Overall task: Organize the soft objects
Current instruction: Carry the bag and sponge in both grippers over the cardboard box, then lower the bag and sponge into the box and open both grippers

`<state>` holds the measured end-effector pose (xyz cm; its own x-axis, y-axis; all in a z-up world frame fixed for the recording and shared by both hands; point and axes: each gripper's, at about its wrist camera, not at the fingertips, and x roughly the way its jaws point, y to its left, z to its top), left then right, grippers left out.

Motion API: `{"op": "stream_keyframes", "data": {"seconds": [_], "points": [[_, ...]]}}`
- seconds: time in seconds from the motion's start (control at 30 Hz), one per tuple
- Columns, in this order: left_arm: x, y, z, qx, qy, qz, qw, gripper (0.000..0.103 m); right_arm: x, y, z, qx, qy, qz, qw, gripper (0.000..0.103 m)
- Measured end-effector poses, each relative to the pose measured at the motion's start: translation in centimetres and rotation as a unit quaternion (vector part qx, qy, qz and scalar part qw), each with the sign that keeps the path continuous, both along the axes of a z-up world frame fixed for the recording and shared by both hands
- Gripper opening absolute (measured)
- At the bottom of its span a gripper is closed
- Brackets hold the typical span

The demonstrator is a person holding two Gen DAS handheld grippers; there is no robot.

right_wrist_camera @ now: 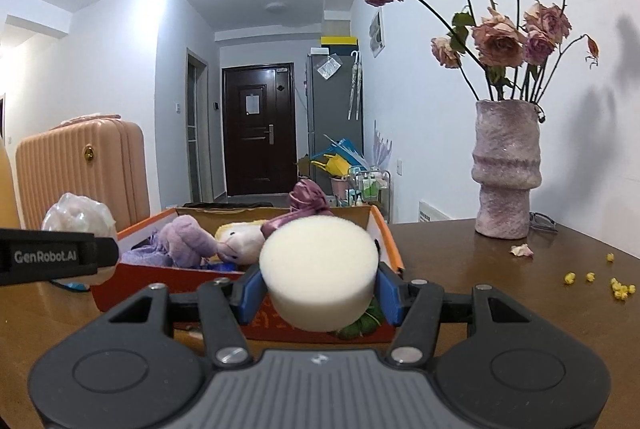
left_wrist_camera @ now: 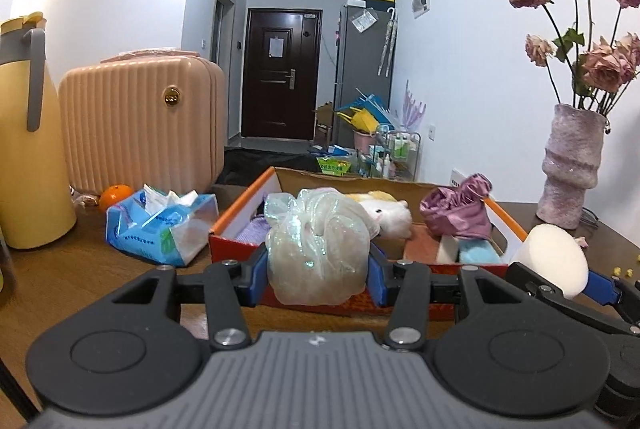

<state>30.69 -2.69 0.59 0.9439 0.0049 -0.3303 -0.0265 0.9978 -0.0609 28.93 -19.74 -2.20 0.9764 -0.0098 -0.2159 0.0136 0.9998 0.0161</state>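
My left gripper (left_wrist_camera: 318, 275) is shut on a knotted clear plastic bag (left_wrist_camera: 318, 249) with pale stuffing, held in front of the near wall of an orange-edged cardboard box (left_wrist_camera: 236, 217). In the right wrist view my right gripper (right_wrist_camera: 318, 291) is shut on a round white sponge (right_wrist_camera: 320, 269), also just before the box (right_wrist_camera: 140, 225). Inside the box lie a white and yellow plush toy (left_wrist_camera: 390, 211), a purple satin cloth (left_wrist_camera: 460, 207), a light blue piece (left_wrist_camera: 480, 253) and a lilac plush (right_wrist_camera: 184, 241). The sponge (left_wrist_camera: 554, 259) and the bag (right_wrist_camera: 78, 215) each show in the other view.
A pink vase of dried roses (right_wrist_camera: 506, 169) stands at the back right on the brown table (right_wrist_camera: 500, 289), with yellow crumbs (right_wrist_camera: 618, 287) near it. Left of the box lie a blue tissue pack (left_wrist_camera: 160, 225), an orange (left_wrist_camera: 114, 195), a pink suitcase (left_wrist_camera: 140, 125) and a yellow jug (left_wrist_camera: 28, 149).
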Motion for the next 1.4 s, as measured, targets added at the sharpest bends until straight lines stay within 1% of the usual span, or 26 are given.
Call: {"op": "stream_keyframes", "data": {"seconds": [0.57,1.0,1.17,1.3,1.37,1.4], "points": [[4.2,0.8,0.2,-0.005,-0.011,0.014,0.9998,0.049,5.1,1.6,0.2,0.011,-0.017,0.000,1.000,0.057],[10.1,1.3,0.2,-0.011,-0.016,0.039,0.9991,0.049,10.0,3.0,0.5,-0.013,-0.053,0.005,0.998,0.057],[13.1,1.4,0.3,-0.012,-0.016,0.039,0.9990,0.050,12.7,3.6,0.7,-0.023,-0.059,0.015,0.998,0.057],[15.3,1.6,0.1,-0.007,-0.009,0.032,0.9994,0.054,15.0,4.0,0.7,-0.032,-0.046,0.026,0.998,0.058],[16.3,1.7,-0.1,-0.002,-0.003,0.026,0.9997,0.060,16.1,4.1,0.7,-0.035,-0.031,0.034,0.998,0.059],[16.7,1.7,-0.1,0.001,-0.002,0.023,0.9997,0.067,16.5,4.0,0.7,-0.035,-0.023,0.039,0.998,0.061]]}}
